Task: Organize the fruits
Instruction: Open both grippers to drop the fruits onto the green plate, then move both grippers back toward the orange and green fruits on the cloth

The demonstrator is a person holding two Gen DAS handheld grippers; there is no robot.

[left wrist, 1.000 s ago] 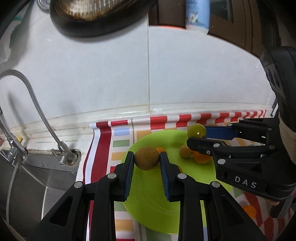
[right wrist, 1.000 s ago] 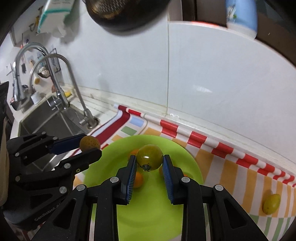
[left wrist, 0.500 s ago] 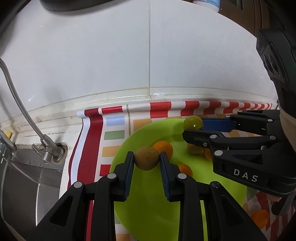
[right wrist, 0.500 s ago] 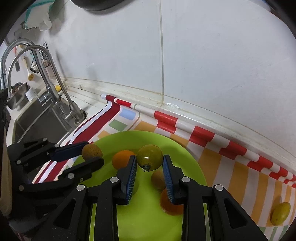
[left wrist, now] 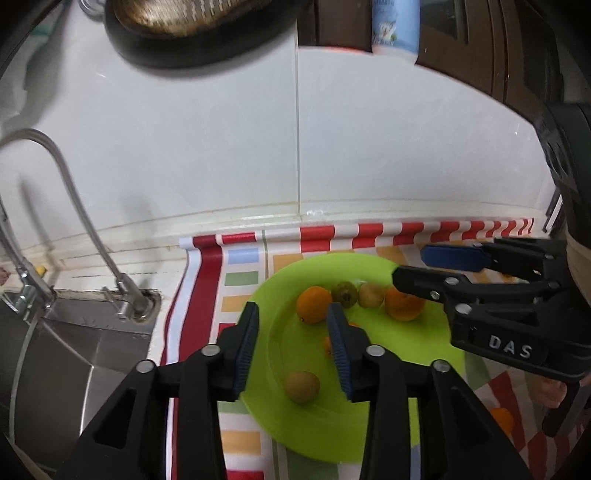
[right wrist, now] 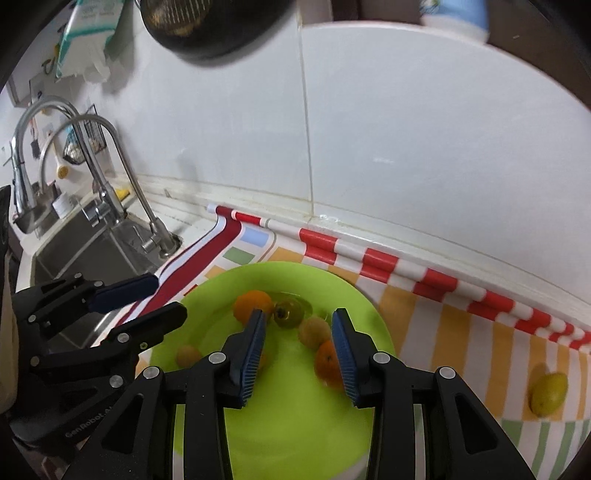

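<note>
Home kitchen: steel sink [right wrist: 74, 254] with curved faucet [right wrist: 110, 155], white tiled wall [right wrist: 406, 129] behind, pan [left wrist: 192, 33] hung above.

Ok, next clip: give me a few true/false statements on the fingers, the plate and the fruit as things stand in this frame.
1. The left gripper is shut on a brown fruit. False: its fingers are apart and hold nothing; the brown fruit lies on the green plate.
2. The right gripper is open. True.
3. The green tomato sits on the plate. True.
4. Every fruit is on the plate. False: a yellow-green fruit lies on the striped cloth, off to the right.
5. The plate rests in the sink. False: it rests on the cloth beside it.
</note>
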